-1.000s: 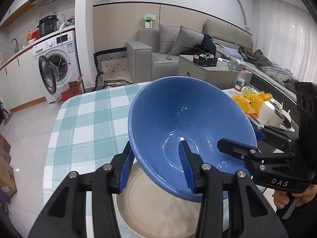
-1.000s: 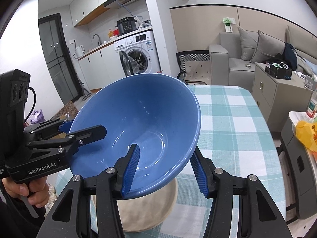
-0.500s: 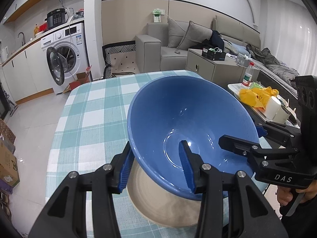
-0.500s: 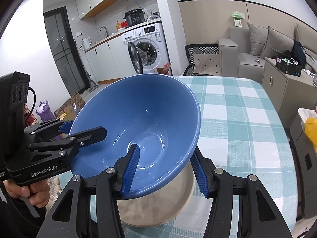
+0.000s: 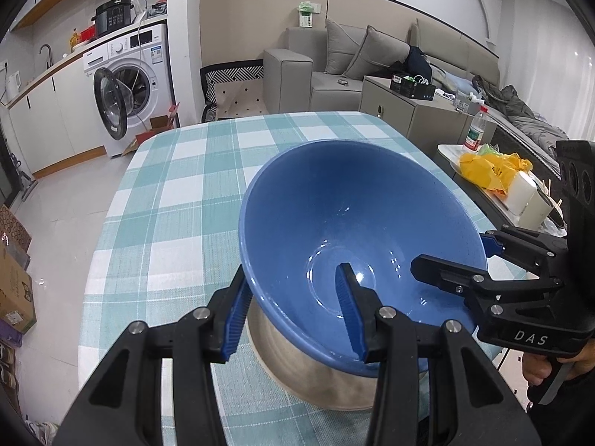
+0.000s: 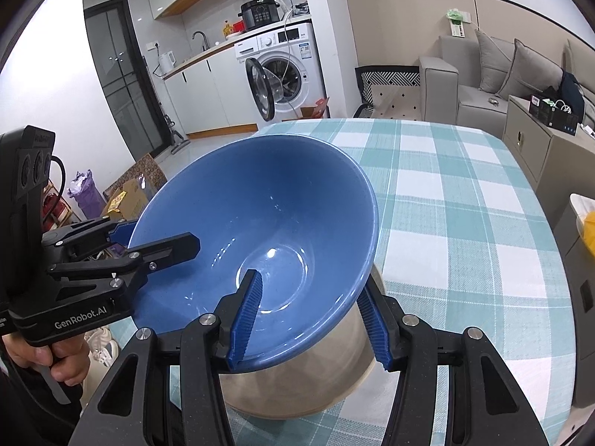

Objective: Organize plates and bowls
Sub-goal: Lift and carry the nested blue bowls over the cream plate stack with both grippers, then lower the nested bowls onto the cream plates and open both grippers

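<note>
A large blue bowl (image 5: 357,223) (image 6: 267,215) hangs tilted over a beige bowl (image 5: 297,371) (image 6: 316,371) that stands on the checked tablecloth (image 5: 178,193) (image 6: 465,204). My left gripper (image 5: 293,286) is shut on the blue bowl's near rim, one finger inside and one outside. My right gripper (image 6: 310,282) is shut on the opposite rim in the same way. Each view shows the other gripper too: the right gripper (image 5: 452,251) and the left gripper (image 6: 156,238). The blue bowl's base is hidden inside the beige bowl's mouth, so I cannot tell whether they touch.
A low side table (image 5: 461,163) to the right of the table carries a yellow bag (image 5: 491,167) and a bottle (image 5: 474,132). Cardboard boxes (image 5: 15,290) stand on the floor at the left. A washing machine (image 5: 126,85) with its door open is beyond the table.
Both grippers have come down together with the blue bowl, which now sits lower into the beige bowl. The grips on the rim are unchanged.
</note>
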A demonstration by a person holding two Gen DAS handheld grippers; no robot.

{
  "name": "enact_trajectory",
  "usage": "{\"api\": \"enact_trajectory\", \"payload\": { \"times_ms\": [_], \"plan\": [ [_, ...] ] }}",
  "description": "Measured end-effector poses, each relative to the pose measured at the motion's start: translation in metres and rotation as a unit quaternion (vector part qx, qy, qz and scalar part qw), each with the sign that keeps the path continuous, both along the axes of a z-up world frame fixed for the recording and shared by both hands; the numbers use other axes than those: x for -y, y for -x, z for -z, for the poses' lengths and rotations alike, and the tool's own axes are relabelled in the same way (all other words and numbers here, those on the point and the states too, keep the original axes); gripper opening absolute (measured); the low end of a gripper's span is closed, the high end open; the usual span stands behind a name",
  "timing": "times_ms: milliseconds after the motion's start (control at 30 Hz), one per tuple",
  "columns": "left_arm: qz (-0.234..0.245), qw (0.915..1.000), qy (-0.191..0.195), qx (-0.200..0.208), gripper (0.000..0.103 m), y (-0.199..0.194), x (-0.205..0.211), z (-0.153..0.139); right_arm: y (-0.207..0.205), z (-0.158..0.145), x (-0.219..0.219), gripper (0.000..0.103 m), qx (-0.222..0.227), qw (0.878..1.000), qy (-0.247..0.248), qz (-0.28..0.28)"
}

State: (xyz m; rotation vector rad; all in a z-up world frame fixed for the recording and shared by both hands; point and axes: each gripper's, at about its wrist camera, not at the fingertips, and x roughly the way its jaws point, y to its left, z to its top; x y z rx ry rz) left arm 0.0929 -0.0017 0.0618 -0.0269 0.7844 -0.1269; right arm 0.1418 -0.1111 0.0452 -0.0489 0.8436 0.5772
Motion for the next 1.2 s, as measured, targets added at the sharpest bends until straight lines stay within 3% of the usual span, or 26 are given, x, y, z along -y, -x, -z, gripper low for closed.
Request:
{"api": "enact_trajectory", "payload": {
  "times_ms": [333, 1200],
  "plan": [
    [-0.002, 0.9998, -0.005, -0.017, 0.044, -0.002, 0.003, 0.016, -0.004, 0.012, -0.001, 0.053, -0.008, 1.000, 0.011, 0.001],
    [-0.004, 0.9999, -0.004, -0.010, 0.044, -0.015, -0.002, 0.018, -0.013, 0.009, -0.008, 0.053, -0.008, 1.000, 0.007, 0.005]
  ]
}}
